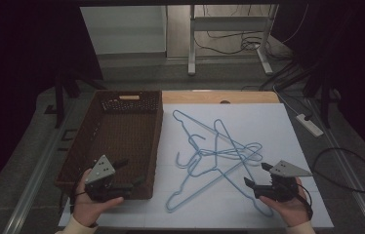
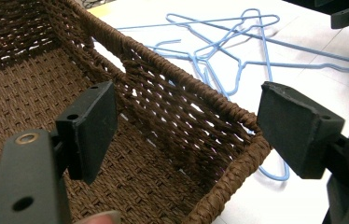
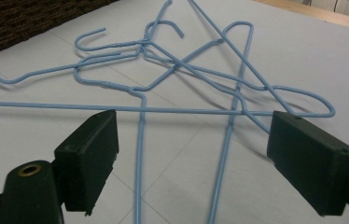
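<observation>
Right hand-held gripper [image 1: 256, 176] gapes empty at tangled light-blue wire hangers [image 1: 214, 151] on desk – poised to grasp. Left hand-held gripper [image 1: 129, 171], likewise spread, waits over brown woven basket [image 1: 122, 95] – the likely destination

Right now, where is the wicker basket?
In the high view the wicker basket sits on the table's left side, beside the tangled blue hangers, with the left tool over its near corner.

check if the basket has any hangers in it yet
Empty: the basket shows only bare woven floor; the blue hangers lie tangled on the white board beside it.
</observation>
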`<state>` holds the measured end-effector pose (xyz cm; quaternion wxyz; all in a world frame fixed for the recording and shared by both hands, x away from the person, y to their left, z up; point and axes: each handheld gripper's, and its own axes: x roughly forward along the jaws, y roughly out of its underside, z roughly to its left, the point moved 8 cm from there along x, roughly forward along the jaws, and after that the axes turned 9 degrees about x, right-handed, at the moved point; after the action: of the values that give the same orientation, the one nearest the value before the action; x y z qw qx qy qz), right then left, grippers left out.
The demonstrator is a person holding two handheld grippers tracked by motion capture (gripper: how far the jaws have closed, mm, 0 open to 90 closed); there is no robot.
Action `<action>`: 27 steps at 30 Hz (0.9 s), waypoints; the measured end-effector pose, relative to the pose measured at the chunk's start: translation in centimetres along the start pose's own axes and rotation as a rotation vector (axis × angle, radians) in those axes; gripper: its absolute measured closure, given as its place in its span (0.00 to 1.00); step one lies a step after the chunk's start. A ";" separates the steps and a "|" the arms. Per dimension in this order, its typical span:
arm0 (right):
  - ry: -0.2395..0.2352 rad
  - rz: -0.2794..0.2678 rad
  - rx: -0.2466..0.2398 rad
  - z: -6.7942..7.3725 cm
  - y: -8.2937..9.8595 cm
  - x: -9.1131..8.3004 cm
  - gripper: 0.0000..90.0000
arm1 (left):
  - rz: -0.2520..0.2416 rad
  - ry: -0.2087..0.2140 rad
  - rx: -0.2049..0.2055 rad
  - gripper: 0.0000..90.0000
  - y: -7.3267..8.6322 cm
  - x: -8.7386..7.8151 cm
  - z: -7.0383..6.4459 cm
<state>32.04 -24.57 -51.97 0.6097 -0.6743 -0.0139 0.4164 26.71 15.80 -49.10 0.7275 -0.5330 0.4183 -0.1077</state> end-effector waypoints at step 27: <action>0.015 0.003 -0.009 0.2 0.1 0.2 0.22 | 0.001 0.000 0.014 0.24 -0.1 -0.3 -0.2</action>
<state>32.07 -24.33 -52.13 0.6060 -0.6802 -0.0104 0.4123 26.38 15.77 -48.91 0.7314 -0.5276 0.4176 -0.1103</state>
